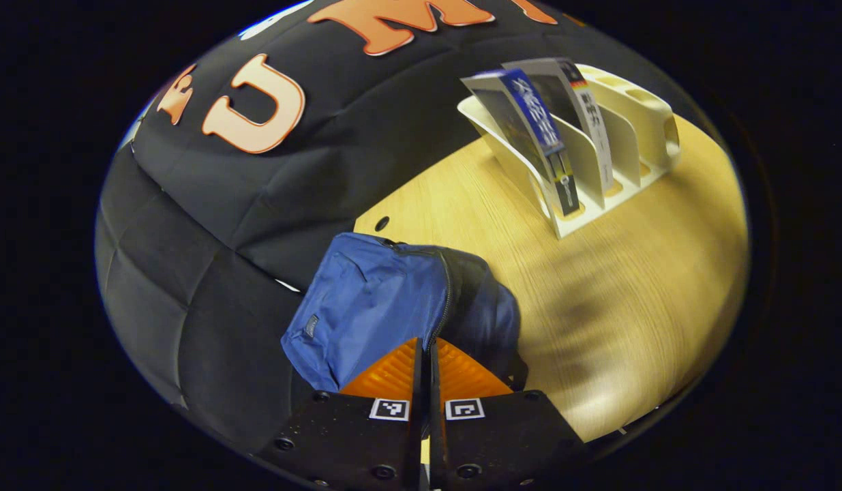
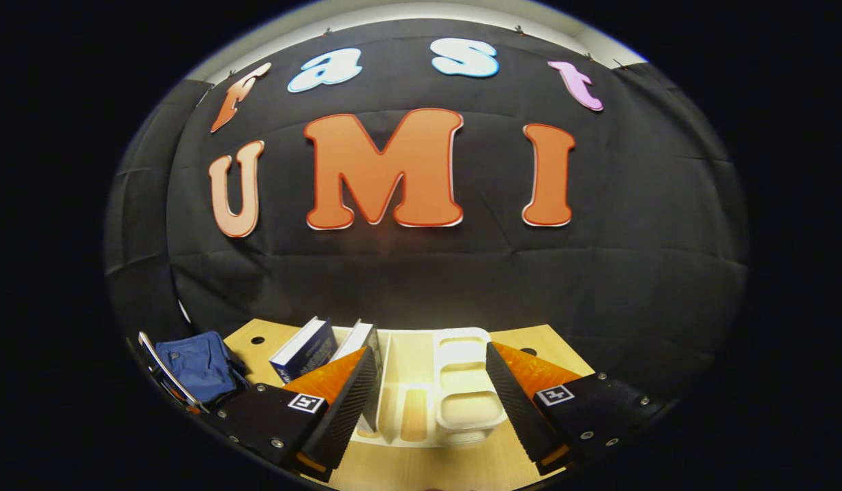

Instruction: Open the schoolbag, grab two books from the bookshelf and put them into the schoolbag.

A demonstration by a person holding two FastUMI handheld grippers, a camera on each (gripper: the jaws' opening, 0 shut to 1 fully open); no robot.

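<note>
Left gripper view: tilted, looking down from close above the schoolbag (image 1: 400, 300), across the wooden table (image 1: 639, 293) to the white bookshelf (image 1: 598, 157) with two books (image 1: 540, 136) at far right. Right gripper view: level, low over the table (image 2: 421, 470), facing the booth's wall, very near the bookshelf (image 2: 427, 382). Both share bookshelf, books (image 2: 305, 349), schoolbag (image 2: 199, 365) and table.

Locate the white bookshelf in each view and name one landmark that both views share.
Left gripper view: the white bookshelf stands at upper right on the wooden table, two books leaning in its slots.
Right gripper view: it sits at bottom centre, ahead of the open right gripper.
Shared landmark: the blue schoolbag.
</note>
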